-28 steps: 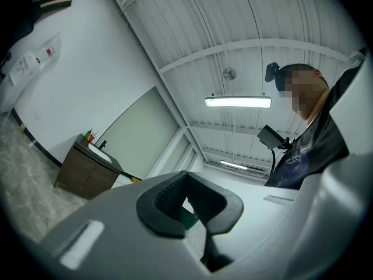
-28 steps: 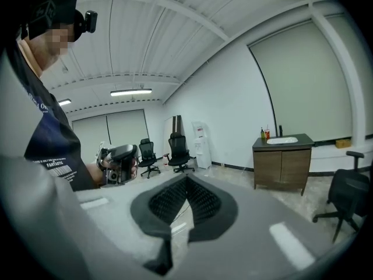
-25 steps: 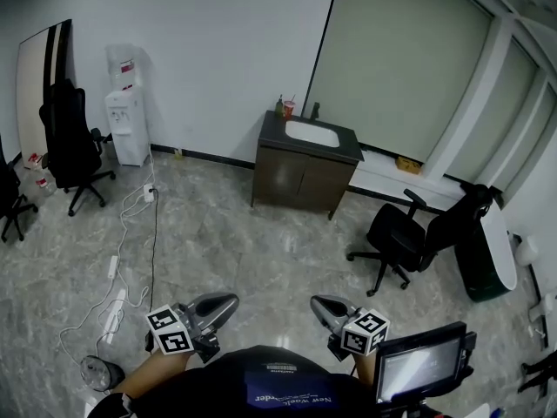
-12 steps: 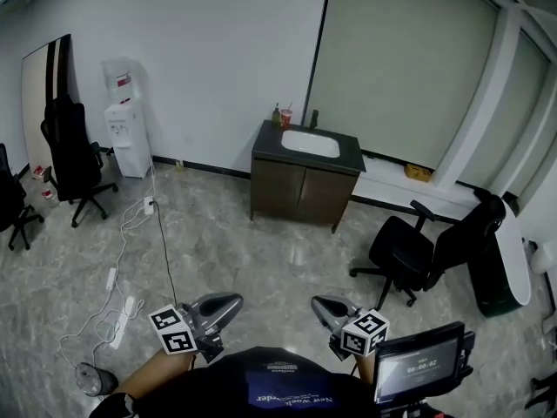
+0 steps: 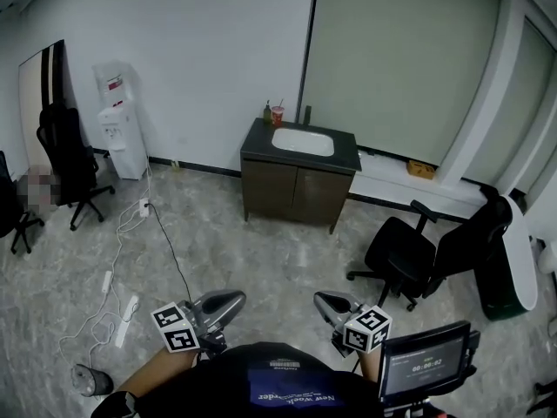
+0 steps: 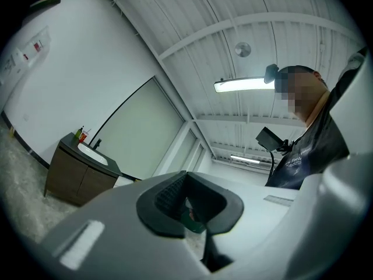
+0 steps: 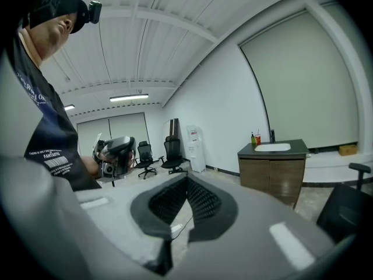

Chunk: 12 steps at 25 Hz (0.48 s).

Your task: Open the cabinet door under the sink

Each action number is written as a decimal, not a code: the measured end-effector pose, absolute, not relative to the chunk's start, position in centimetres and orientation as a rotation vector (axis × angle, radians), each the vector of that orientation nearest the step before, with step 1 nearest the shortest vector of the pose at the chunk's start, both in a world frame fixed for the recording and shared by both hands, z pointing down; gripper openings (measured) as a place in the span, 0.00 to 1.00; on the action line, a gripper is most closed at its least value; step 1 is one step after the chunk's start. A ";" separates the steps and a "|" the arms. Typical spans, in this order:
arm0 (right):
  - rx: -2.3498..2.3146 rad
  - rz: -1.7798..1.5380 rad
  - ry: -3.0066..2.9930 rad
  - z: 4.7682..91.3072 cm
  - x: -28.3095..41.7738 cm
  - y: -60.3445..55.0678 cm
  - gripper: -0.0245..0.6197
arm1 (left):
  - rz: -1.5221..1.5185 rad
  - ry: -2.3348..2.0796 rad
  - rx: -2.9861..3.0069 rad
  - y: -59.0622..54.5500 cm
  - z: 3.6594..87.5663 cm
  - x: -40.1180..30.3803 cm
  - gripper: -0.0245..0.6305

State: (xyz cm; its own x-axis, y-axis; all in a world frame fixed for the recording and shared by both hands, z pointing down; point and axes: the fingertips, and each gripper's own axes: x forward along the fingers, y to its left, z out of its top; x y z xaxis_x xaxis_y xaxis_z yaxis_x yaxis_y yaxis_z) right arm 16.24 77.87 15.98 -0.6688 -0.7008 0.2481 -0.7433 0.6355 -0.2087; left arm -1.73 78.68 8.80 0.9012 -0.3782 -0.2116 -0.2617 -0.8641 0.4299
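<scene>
The dark brown sink cabinet (image 5: 291, 194) stands against the far wall, both doors closed, with a white basin (image 5: 302, 142) set in its dark top. It also shows small at the left of the left gripper view (image 6: 76, 177) and at the right of the right gripper view (image 7: 280, 171). My left gripper (image 5: 237, 298) and right gripper (image 5: 318, 300) are held close to my body, far from the cabinet, pointing toward it. In their own views the left gripper (image 6: 186, 175) and the right gripper (image 7: 187, 178) each have the pads meeting at the tips, with nothing between them.
A black office chair (image 5: 409, 251) stands right of the cabinet, another (image 5: 65, 159) at the far left by a water dispenser (image 5: 115, 133). A cable (image 5: 161, 233) and power strip (image 5: 129, 307) lie on the floor to the left. A bottle and cup (image 5: 271, 113) sit on the counter. A small screen (image 5: 424, 364) is at my right.
The cabinet has drawn nearer and shifted slightly left in the head view as I walk toward it. Both grippers keep their place in front of my body, still shut.
</scene>
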 end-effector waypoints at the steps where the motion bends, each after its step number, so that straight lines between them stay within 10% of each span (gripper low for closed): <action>1: 1.204 0.452 -2.707 16.3 16.6 77.6 0.04 | -0.400 -0.469 2.667 78.3 9.0 -1.4 0.04; 12: 1.307 0.439 -2.628 17.2 17.9 69.5 0.04 | -0.420 -0.340 2.648 68.4 10.1 -0.3 0.04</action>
State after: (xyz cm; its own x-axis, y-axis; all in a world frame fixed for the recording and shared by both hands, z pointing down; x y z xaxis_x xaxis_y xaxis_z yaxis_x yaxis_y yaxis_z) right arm 17.86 69.51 17.17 -0.5999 -0.7485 0.2828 -0.7997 0.5716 -0.1836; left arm -0.27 68.35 10.11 0.9238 -0.3008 -0.2369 -0.1687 -0.8751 0.4535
